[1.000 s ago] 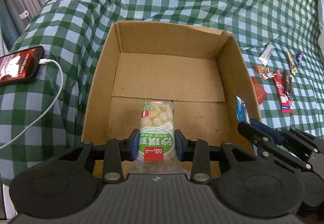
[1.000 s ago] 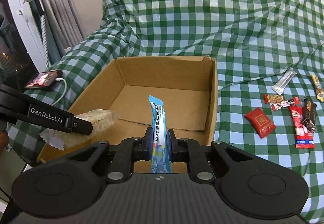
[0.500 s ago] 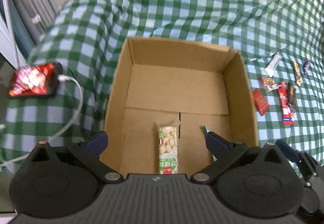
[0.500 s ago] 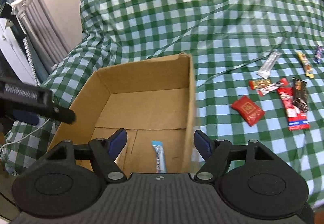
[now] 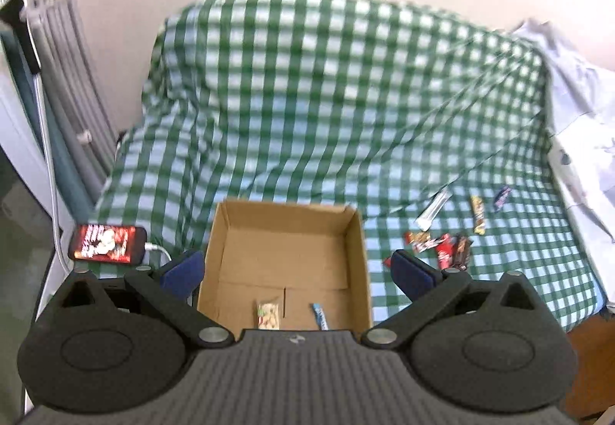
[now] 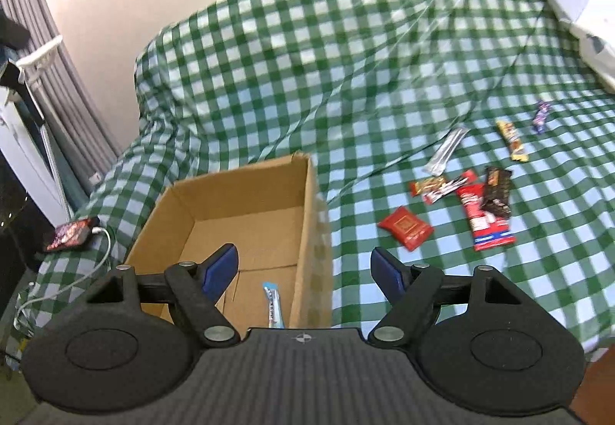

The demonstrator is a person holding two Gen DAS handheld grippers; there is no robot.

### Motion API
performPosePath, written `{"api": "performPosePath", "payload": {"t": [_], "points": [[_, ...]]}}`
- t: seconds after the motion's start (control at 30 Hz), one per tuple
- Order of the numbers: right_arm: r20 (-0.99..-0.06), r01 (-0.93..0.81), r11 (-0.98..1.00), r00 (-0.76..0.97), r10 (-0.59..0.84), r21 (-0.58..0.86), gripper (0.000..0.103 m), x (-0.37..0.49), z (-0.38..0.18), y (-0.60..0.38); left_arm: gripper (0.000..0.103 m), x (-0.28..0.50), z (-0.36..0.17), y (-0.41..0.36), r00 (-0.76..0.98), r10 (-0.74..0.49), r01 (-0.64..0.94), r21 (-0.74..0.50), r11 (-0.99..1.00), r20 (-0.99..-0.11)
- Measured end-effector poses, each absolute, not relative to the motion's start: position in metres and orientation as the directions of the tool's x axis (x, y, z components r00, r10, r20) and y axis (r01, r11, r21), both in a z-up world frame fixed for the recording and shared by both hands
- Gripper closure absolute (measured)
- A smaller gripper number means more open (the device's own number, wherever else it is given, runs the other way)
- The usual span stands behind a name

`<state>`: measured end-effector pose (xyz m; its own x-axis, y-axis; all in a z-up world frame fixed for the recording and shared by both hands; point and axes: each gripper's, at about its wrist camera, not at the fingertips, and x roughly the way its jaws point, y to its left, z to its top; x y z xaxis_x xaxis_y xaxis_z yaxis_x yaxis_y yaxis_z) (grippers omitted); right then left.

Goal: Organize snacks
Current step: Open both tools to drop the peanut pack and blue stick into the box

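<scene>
An open cardboard box [image 5: 284, 252] [image 6: 246, 225] sits on the green checked cloth. Inside it, near the front wall, lie a green-labelled snack pack [image 5: 268, 315] and a blue stick pack [image 5: 319, 316] [image 6: 273, 304]. My left gripper [image 5: 296, 271] hangs open high above the box with nothing between its pads. Over the box's right wall my right gripper [image 6: 303, 265] is empty, its jaws opening. To the right on the cloth lie several loose snacks: a red square pack [image 6: 406, 227], a red bar [image 6: 482, 219], a dark bar [image 6: 497, 190] and a silver stick [image 6: 447, 150].
A lit phone [image 5: 107, 249] on a white cable lies left of the box. Grey curtains [image 5: 77, 98] hang at the far left. Pale bedding [image 5: 584, 117] is bunched at the right edge. A yellow bar [image 6: 511, 135] and a small purple candy [image 6: 540, 115] lie farther back.
Both grippers let go of their packs, which now lie in the box. The left gripper rose well above the box. The right gripper shifted right, toward the loose snacks.
</scene>
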<state>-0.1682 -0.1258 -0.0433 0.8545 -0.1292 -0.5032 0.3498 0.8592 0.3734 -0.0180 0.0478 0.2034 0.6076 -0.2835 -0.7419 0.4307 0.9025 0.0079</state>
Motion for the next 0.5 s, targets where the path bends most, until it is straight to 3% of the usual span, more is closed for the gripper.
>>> {"api": "performPosePath", "payload": {"t": [0.5], "points": [[-0.433,0.415,0.839,0.867,-0.246,0.353,0.022,-0.234,-0.019,-0.139,0.0,-0.098,0.253,0.051,0.626,-0.427,0.504,-0.078,0.86,-0.653]]}}
